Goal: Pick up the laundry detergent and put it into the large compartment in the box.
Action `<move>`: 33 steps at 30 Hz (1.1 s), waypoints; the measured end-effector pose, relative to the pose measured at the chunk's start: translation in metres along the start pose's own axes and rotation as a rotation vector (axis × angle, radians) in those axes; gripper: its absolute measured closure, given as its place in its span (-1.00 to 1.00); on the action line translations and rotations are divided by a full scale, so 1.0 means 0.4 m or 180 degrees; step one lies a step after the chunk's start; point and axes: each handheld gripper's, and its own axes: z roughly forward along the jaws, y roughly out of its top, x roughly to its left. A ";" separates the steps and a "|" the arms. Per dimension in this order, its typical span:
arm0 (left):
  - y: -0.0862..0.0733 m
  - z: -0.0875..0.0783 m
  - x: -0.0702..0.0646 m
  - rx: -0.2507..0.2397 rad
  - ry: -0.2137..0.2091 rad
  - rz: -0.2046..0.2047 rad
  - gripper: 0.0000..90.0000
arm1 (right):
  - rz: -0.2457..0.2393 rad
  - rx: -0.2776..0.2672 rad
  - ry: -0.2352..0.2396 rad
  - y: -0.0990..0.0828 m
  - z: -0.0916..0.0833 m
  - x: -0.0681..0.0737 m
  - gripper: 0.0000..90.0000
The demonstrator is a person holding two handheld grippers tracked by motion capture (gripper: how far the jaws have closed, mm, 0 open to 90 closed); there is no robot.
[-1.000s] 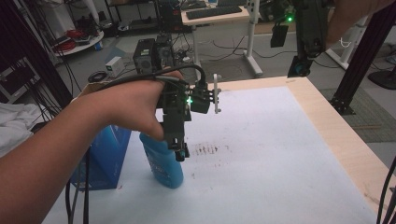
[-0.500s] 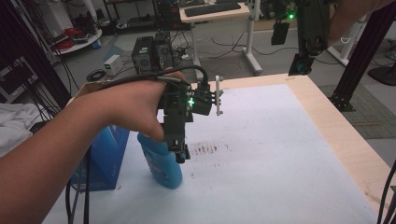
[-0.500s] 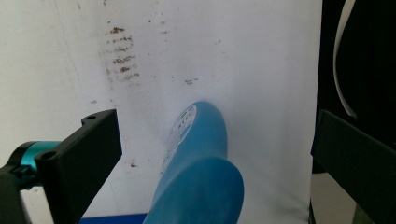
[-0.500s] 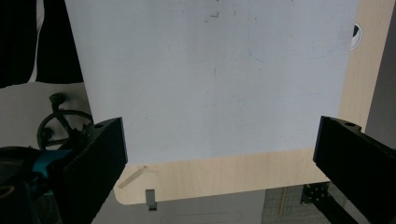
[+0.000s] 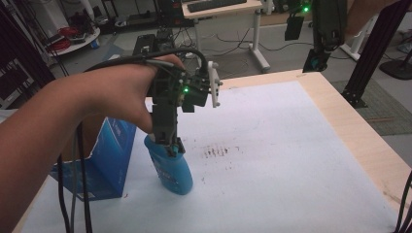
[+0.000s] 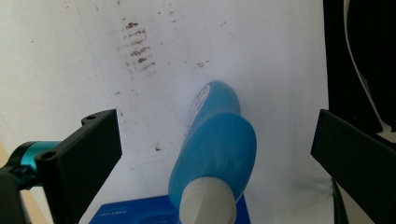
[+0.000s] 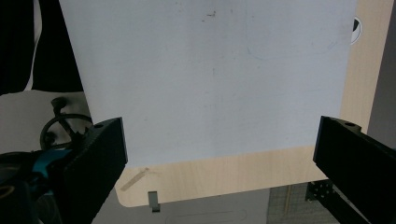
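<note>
White sheet [image 5: 272, 160] over a wooden table [image 5: 359, 131], brown smudges near centre. Blue bottle [image 5: 171, 167] leans tilted on the sheet, white cap uppermost, just beside a blue box [image 5: 104, 160]. Left gripper [image 5: 171, 144] hangs right above the cap; in the left gripper view the bottle [image 6: 217, 149] sits between widely spread jaws, apparently untouched, though contact at the cap is hard to judge. Right gripper [image 5: 313, 60] held high past the far edge, jaws spread, nothing between them.

High view overlooks whole table [image 5: 301, 160] forward-down; left gripper view close, straight down; right gripper view high over far edge.
</note>
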 end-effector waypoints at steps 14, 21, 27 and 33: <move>-0.080 0.024 0.012 -0.0043 -0.0038 0.0281 -0.96 | 0.0097 0.0026 0.0037 0.009 0.023 -0.012 -0.96; -0.102 0.046 0.008 0.0047 -0.0061 0.0536 -0.96 | 0.0150 0.0045 0.0047 0.008 0.034 -0.018 -0.96; -0.115 0.075 -0.002 -0.0030 -0.0036 0.0797 -0.96 | 0.0204 0.0082 0.0060 0.008 0.036 -0.016 -0.96; -0.124 0.098 0.001 -0.0014 -0.0082 0.0953 -0.96 | 0.0239 0.0122 0.0062 0.020 0.039 -0.014 -0.96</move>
